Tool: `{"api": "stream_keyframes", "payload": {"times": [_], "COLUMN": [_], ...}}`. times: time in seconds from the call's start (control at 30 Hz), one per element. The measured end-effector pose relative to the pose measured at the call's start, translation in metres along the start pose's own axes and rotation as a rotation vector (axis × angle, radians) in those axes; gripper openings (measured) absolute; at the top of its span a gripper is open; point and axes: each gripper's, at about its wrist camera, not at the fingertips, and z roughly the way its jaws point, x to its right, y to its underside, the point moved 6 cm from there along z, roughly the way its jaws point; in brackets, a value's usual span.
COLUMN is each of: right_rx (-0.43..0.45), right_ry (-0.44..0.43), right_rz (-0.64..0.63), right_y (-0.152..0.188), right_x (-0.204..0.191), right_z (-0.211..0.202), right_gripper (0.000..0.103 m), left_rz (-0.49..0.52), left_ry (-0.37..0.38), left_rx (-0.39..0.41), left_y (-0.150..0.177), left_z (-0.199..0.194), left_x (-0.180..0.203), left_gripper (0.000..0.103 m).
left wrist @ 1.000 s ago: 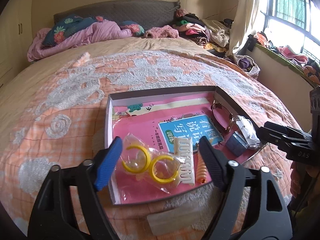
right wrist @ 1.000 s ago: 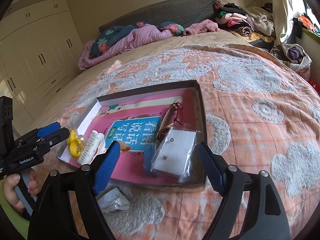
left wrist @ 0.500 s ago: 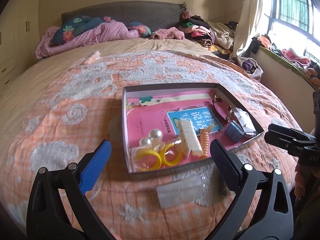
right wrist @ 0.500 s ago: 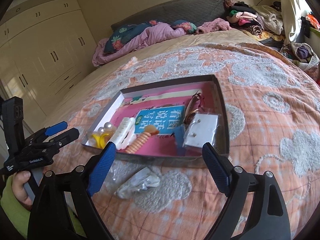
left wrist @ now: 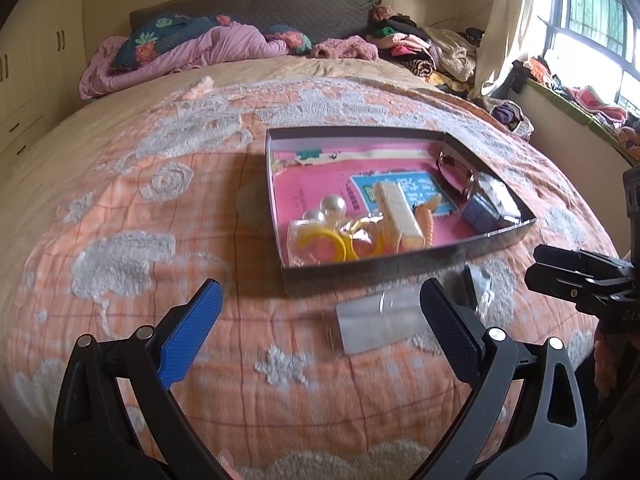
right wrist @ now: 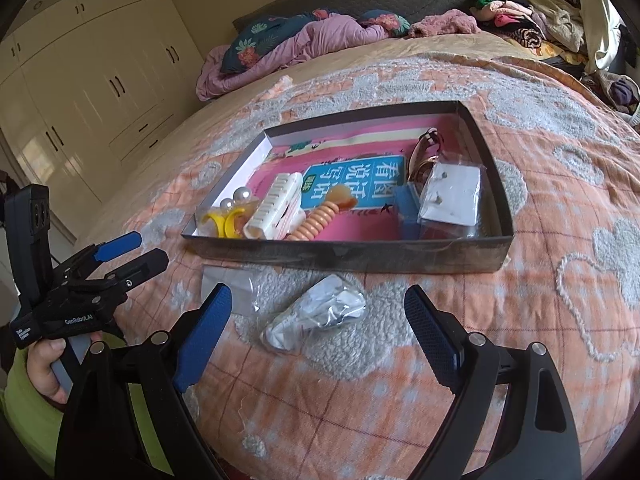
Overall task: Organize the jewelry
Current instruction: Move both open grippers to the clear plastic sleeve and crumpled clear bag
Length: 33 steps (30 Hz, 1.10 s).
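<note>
Both grippers have drawn back from the box (left wrist: 408, 268) since a second ago; then the left gripper (left wrist: 320, 336) stood with its jaws around the bagged yellow hoops (left wrist: 324, 242) and the right gripper (right wrist: 318, 338) around the earring card (right wrist: 452, 194), and now each hangs over the orange bedspread (left wrist: 132, 208) in front of the box, jaws spread wide and nothing between them; both pieces lie inside the box, so I judge that two placements are just finished and the hands are free for the next item (the left jaws have also opened wider over that second); what is left outside looks like two clear plastic bags on the bedspread just before the box's near wall, a flat bag (left wrist: 376, 324) and a crumpled bag (right wrist: 320, 316) with something white in it, the latter lying between the right gripper's fingers but untouched; inside the box, on a pink booklet (right wrist: 352, 184), sit the hoops and two pearl beads (left wrist: 326, 208) at the left end, a white hair clip (right wrist: 276, 204) and a coiled orange hair tie (right wrist: 316, 222) in the middle, and a bracelet (right wrist: 424, 160), a small blue box (right wrist: 406, 208) and the card at the right end; the pieces touch and overlap.
</note>
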Motion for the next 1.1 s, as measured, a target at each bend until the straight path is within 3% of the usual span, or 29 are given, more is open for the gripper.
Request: {"api": "stream_keyframes", "payload": {"times": [0.27, 0.53, 0.87, 1.03, 1.1], "right_rx": [-0.052, -0.105, -0.132, -0.134, -0.124], "right_ry": [0.006, -0.02, -0.1, -0.096, -0.084], "right_rz": [-0.016, 0.053, 0.183, 0.173, 0.144], "right_y": [0.013, 0.018, 0.016, 0.015, 0.015], "right_x": [-0.009, -0.003, 0.014, 0.014, 0.012], "right_z": [0.017, 0.036, 0.056, 0.061, 0.063], "right_gripper": [0.087, 0.086, 0.061, 0.061, 0.055], "left_rz": [0.003, -0.016, -0.045, -0.049, -0.042], "left_ry": [0.006, 0.045, 0.11, 0.119, 0.118], "left_rx": [-0.037, -0.074, -0.123, -0.126, -0.126], "left_y": [0.017, 0.028, 0.035, 0.033, 0.033], "left_z": [0.006, 0.019, 0.039, 0.045, 0.048], "left_x": [-0.002, 0.0, 0.011, 0.018, 0.022], "left_gripper": [0.092, 0.092, 0.092, 0.092, 0.092]}}
